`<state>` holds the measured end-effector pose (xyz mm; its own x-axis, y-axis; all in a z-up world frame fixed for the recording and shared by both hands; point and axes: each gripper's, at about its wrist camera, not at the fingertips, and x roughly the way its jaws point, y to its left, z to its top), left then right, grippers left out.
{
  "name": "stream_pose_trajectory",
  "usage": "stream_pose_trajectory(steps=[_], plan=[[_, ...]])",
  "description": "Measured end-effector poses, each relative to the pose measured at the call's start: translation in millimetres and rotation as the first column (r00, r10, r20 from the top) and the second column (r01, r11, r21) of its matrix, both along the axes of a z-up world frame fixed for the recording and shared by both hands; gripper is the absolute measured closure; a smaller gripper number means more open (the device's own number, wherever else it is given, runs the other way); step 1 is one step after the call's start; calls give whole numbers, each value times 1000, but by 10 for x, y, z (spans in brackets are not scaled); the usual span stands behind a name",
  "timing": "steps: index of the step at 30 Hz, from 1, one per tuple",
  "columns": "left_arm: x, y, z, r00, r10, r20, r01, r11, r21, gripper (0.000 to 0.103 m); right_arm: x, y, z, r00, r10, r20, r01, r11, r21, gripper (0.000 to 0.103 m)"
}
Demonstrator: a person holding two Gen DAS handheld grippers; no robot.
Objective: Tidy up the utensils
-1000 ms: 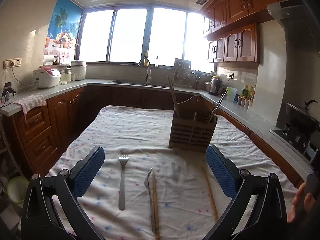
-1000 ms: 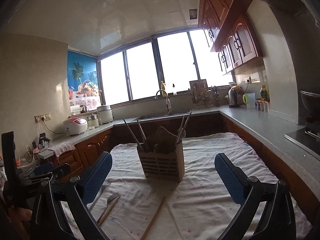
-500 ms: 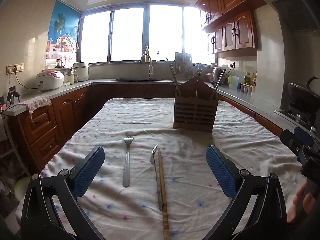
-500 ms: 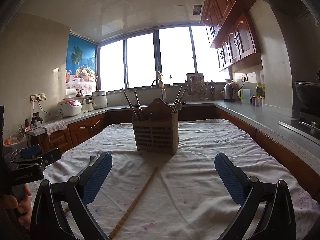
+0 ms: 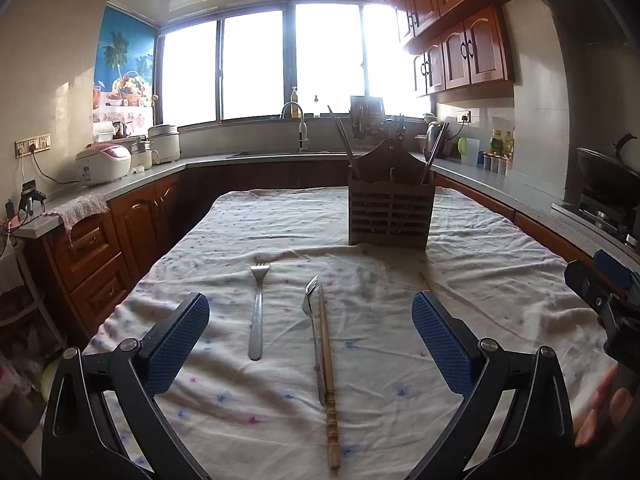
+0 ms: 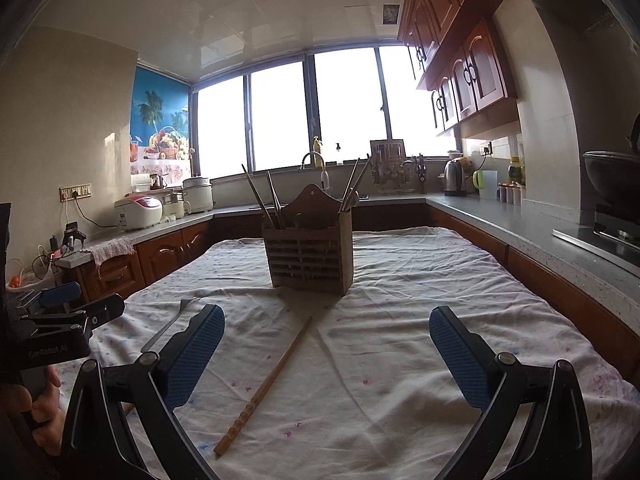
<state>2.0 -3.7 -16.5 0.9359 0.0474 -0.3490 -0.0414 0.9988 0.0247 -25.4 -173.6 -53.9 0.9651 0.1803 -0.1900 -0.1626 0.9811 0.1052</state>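
Observation:
A wooden slatted utensil holder (image 5: 390, 208) stands on the cloth-covered table (image 5: 500, 264), with chopsticks sticking out of it; it also shows in the right wrist view (image 6: 310, 248). In the left wrist view a steel fork (image 5: 257, 312) lies flat, and a second fork (image 5: 314, 336) lies beside a wooden chopstick (image 5: 328, 376). Another chopstick (image 6: 266, 386) lies in front of my right gripper, and a fork (image 6: 168, 326) lies to its left. My left gripper (image 5: 310, 344) is open and empty above the forks. My right gripper (image 6: 326, 354) is open and empty.
Kitchen counters run around the table, with a rice cooker (image 5: 104, 164) at left, a sink tap (image 5: 300, 128) at the back, a kettle (image 6: 454, 178) and a stove with a wok (image 5: 608, 176) at right. The right gripper's body (image 5: 608, 300) shows at the left wrist view's right edge.
Both grippers have lowered and tilted toward the table, so the utensils and holder sit higher and closer in view. Both stay open. Nothing on the table has moved.

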Motion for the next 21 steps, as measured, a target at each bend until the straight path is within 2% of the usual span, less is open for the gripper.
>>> stream_pose_trajectory(steps=[21], plan=[[-15, 12, 37, 1000, 8, 7, -8, 1000, -7, 0, -77, 34, 5, 1000, 9, 11, -9, 1000, 6, 0]])
